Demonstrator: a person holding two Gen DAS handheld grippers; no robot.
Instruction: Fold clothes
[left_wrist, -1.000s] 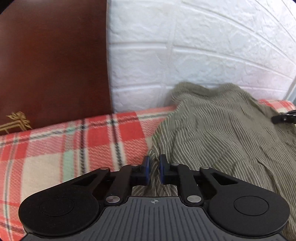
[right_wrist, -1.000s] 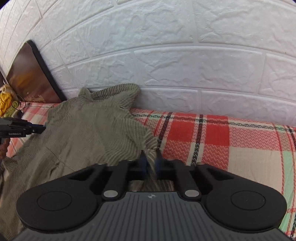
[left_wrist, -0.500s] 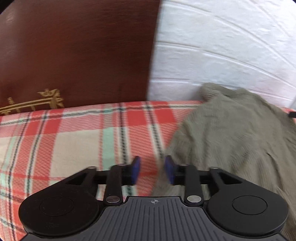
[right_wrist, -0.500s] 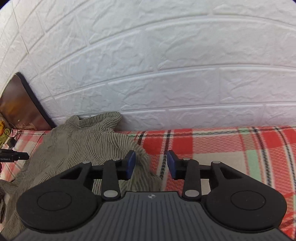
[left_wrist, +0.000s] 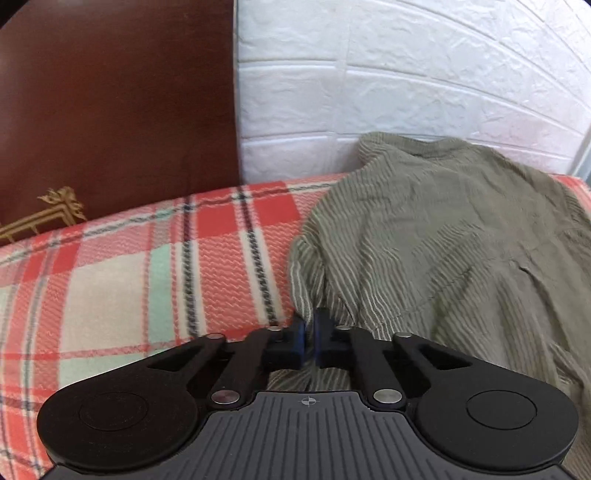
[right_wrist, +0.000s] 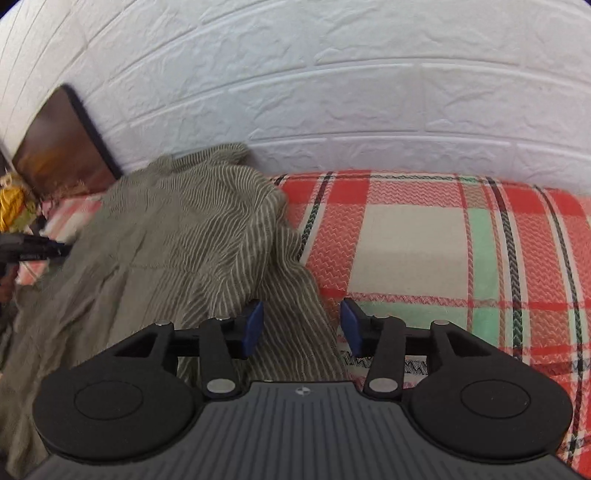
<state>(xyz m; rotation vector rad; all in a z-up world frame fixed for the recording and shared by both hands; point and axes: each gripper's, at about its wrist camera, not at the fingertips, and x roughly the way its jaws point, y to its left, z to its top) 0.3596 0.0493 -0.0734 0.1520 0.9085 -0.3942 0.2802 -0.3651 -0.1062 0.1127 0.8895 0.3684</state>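
Blue pads on the left gripper (left_wrist: 309, 338) stand almost together, with only a thin gap between them, and the left edge of the striped olive shirt (left_wrist: 443, 251) runs right into that gap. Whether cloth is actually pinched there I cannot tell, since the fold at the tips is blurred. A grip at that edge would suit drawing one side of the garment over the body. Ahead and to the right of this gripper the shirt spreads flat toward the white brick-pattern wall (left_wrist: 406, 92), its collar end lying against the wall's foot. To the left lies bare plaid blanket (left_wrist: 129, 266), and beyond that a dark brown headboard (left_wrist: 110, 103) with gold trim.

The right gripper (right_wrist: 301, 326) has its jaws wide apart and grips nothing. A narrow strip of the shirt (right_wrist: 177, 229), perhaps a sleeve or side edge, lies directly between the blue pads, so a closing grip here would catch it. To the left of this gripper the rest of the shirt lies wrinkled but spread out, and to the right the blanket (right_wrist: 443, 240) is bare. With both tools at opposite edges, the garment looks set for a lengthwise fold.
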